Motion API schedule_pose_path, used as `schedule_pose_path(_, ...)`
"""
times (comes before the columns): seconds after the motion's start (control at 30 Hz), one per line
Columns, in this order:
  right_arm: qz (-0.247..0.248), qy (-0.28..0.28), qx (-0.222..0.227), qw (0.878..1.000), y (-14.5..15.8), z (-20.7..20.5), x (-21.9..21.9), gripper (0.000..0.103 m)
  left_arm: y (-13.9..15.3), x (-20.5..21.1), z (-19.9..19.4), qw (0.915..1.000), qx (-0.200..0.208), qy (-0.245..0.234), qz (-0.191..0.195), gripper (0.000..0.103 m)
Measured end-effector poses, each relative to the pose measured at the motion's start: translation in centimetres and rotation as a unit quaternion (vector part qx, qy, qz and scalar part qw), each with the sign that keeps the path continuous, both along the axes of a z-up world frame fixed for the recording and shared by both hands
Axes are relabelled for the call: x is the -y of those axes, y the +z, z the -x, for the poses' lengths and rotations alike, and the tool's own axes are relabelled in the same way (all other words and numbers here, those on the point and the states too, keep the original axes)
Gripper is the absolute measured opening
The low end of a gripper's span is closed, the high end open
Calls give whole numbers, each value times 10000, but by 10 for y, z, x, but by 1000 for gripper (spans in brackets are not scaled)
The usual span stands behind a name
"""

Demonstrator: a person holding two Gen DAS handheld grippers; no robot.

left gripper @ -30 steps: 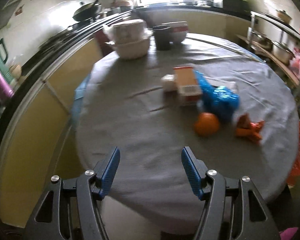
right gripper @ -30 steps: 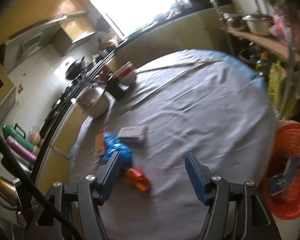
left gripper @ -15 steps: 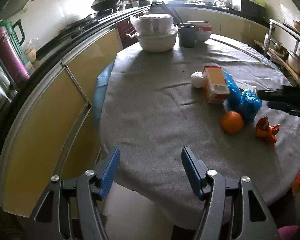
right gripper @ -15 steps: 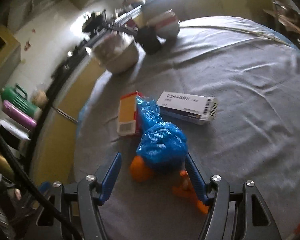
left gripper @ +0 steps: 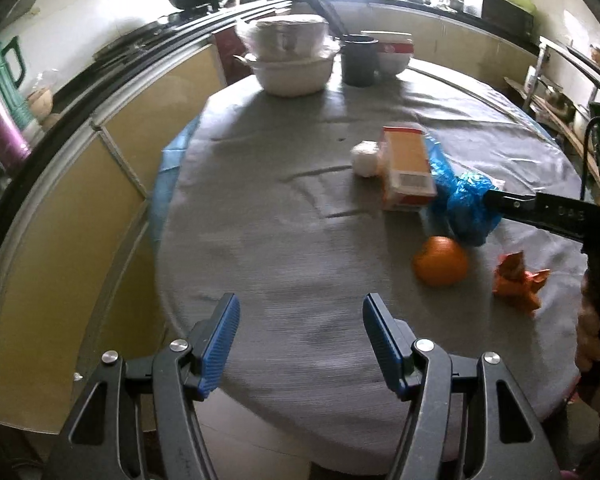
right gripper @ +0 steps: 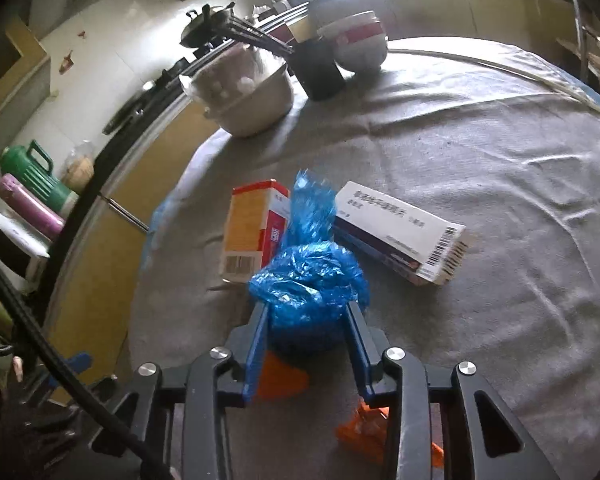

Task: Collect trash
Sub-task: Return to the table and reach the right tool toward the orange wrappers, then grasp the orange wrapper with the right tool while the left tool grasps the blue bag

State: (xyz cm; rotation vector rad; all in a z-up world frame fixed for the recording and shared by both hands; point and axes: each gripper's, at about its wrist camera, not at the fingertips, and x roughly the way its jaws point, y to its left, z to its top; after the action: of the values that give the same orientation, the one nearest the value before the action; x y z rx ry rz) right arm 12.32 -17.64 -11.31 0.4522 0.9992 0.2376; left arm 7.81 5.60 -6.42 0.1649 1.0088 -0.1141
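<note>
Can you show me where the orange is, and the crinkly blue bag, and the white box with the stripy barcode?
orange (left gripper: 441, 261): left wrist view, middle of its round skin.
blue bag (right gripper: 308, 276): right wrist view, its bunched top, above the tongs.
white box (right gripper: 400, 229): right wrist view, its printed top face.

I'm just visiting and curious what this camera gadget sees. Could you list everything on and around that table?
Blue plastic bag: one, blue, crumpled, table middle.
Orange-and-white carton: one, left of the bag.
White-and-navy box: one, right of the bag.
Orange: one, near the bag.
Orange wrapper: one, crumpled, near table edge.
White ball: one, beside the carton.
Bowls: white, stacked, far side.
Dark cup: one, far side.
Right gripper: blue pads just closed on the bag.
Left gripper: open, empty.
</note>
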Motion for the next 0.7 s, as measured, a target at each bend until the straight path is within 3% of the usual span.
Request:
schedule_pose_path(0.07,-164,-119,-103,9997,0,8,14,59,-2,10,0,9999,-34,-94,21,65)
schedule_pose_path(0.3,-503,-585,118,9970,9,50,73,60,-8,53,5,9989,-92,-450,68,65)
schedule_pose_path(0.57,-447,131,144,9988,-10,70,60,60,-9,63,-8,9995,-224,-183,145,65)
schedule_pose_path(0.7,-193,368,95,9991,-29,63,44,59,6,73,-26,9993,-212,-161,272,65)
